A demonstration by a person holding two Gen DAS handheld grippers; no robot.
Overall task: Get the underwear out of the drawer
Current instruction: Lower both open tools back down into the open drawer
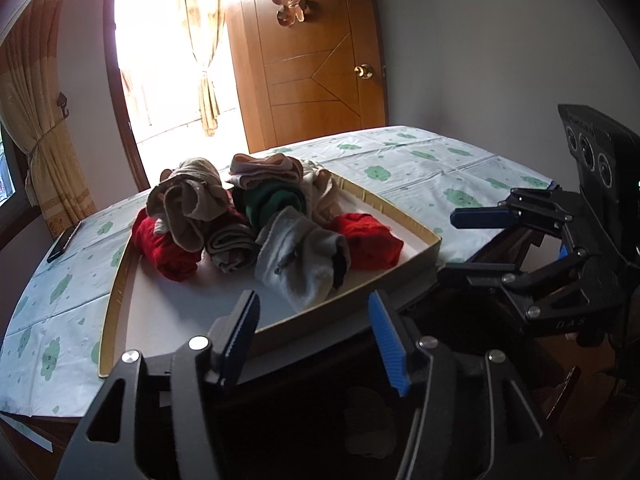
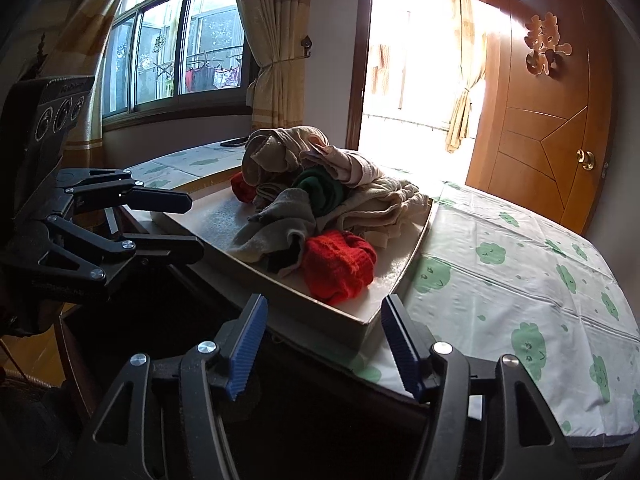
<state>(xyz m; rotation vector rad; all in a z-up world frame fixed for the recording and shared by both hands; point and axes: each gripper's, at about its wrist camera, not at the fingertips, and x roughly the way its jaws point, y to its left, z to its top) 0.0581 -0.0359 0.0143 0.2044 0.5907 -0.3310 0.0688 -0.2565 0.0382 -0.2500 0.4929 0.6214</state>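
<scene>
A shallow white tray [image 1: 404, 216] on the table holds a pile of rolled underwear: beige [image 1: 188, 204], red [image 1: 166, 248], grey [image 1: 300, 260], green [image 1: 272, 200] and another red piece [image 1: 370, 240]. The tray [image 2: 280, 296] and pile [image 2: 320, 196] also show in the right wrist view. My left gripper [image 1: 314, 340] is open and empty, just before the tray's near edge. My right gripper [image 2: 324, 348] is open and empty at the tray's near corner; it also shows in the left wrist view [image 1: 472, 244]. Below both grippers lies a dark open space [image 1: 360, 400], contents unclear.
The table carries a white cloth with green prints [image 2: 520, 272]. A dark phone [image 1: 64, 243] lies at the table's far left. A wooden door [image 1: 316, 60], a bright doorway and curtains stand behind. A window [image 2: 176, 40] is at left in the right wrist view.
</scene>
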